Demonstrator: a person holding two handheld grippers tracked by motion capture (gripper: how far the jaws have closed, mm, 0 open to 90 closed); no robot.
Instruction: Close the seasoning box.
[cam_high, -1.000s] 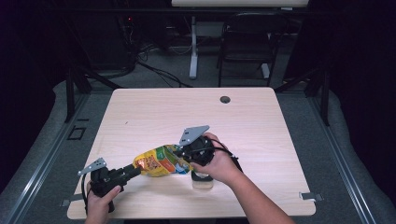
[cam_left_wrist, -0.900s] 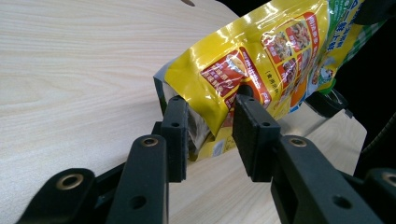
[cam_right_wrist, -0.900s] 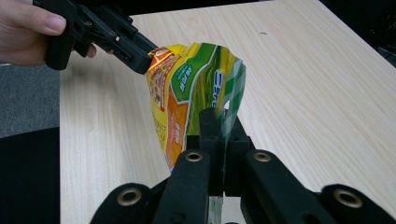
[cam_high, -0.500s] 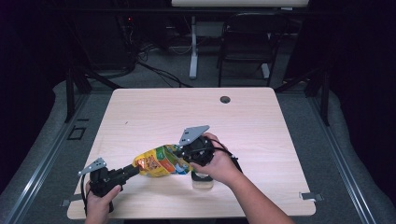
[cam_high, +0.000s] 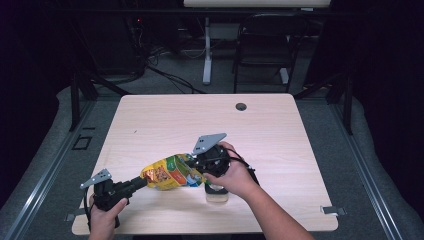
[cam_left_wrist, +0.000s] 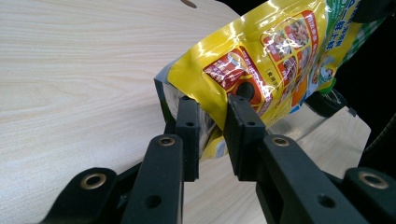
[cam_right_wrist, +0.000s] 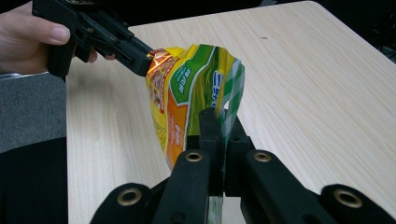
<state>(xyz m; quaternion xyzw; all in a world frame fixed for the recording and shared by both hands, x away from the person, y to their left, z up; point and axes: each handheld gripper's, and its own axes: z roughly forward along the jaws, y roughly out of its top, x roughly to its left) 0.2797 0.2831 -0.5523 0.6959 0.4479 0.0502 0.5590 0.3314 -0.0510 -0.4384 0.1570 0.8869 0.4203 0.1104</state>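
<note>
Holding a snack bag taut between two grippers

Clamped on one end of a glossy yellow, orange and green plastic food bag (cam_left_wrist: 261, 60), the left gripper (cam_left_wrist: 211, 128) has its two black jaws pinching the crimped seam, near the table's front left corner. The right gripper (cam_right_wrist: 219, 135) is likewise clenched on the opposite, green-checked end of the bag (cam_right_wrist: 187, 98), so the packet hangs lifted off the light wooden table (cam_high: 165, 120) and stretched between them. Judging from this two-ended grip, the person is likely pulling the bag open or holding it steady to tip its contents out.

Just below the right hand (cam_high: 235, 175) stands a small clear container (cam_high: 216, 192), partly hidden by the hand; it may be meant to receive the contents. A dark round grommet (cam_high: 241, 106) sits well apart near the far edge. Nothing blocks the bag itself, though the hand crowds the container.
</note>
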